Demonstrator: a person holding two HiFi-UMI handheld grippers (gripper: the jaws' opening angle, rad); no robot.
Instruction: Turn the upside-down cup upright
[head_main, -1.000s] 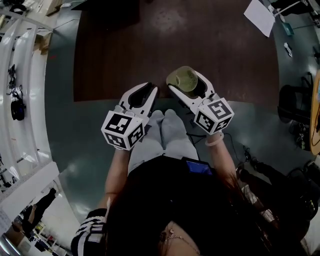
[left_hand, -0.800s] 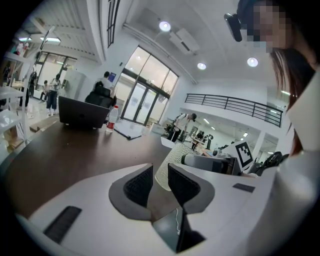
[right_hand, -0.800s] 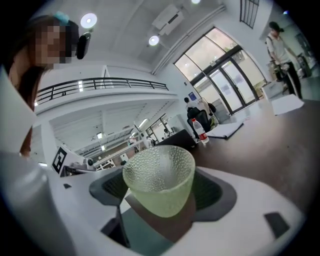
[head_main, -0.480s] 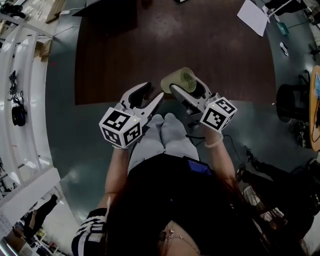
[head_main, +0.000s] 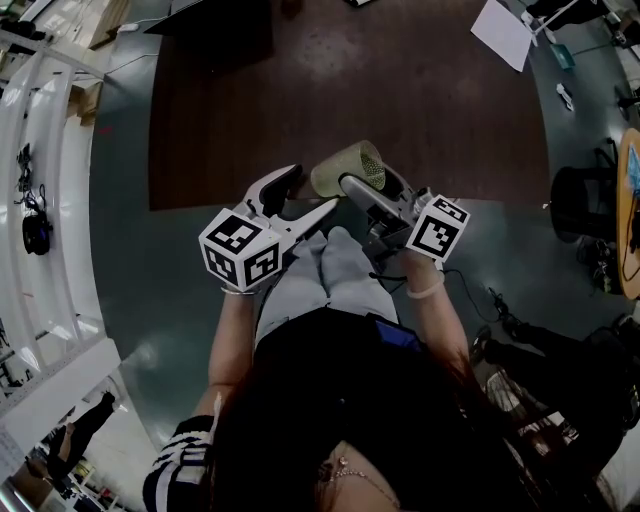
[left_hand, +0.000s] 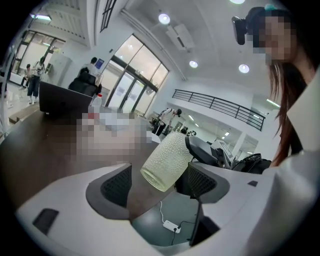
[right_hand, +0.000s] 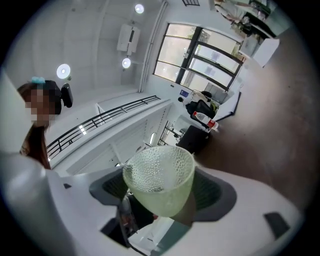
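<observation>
A pale green dimpled cup hangs tilted on its side above the near edge of the brown table. My right gripper is shut on it. In the right gripper view the cup sits between both pads, and its open mouth shows. My left gripper is just left of the cup, its jaws opening. In the left gripper view the cup lies in the gap ahead of the left gripper, and the pads stand clear of it.
The person's grey-trousered legs are under both grippers, over a grey floor. A white sheet of paper lies at the table's far right corner. White shelving runs along the left. A black chair stands at the right.
The left jaws have spread from nearly closed to wide. The right gripper has rolled with the cup in it, so the cup has tipped over toward the left and risen slightly.
</observation>
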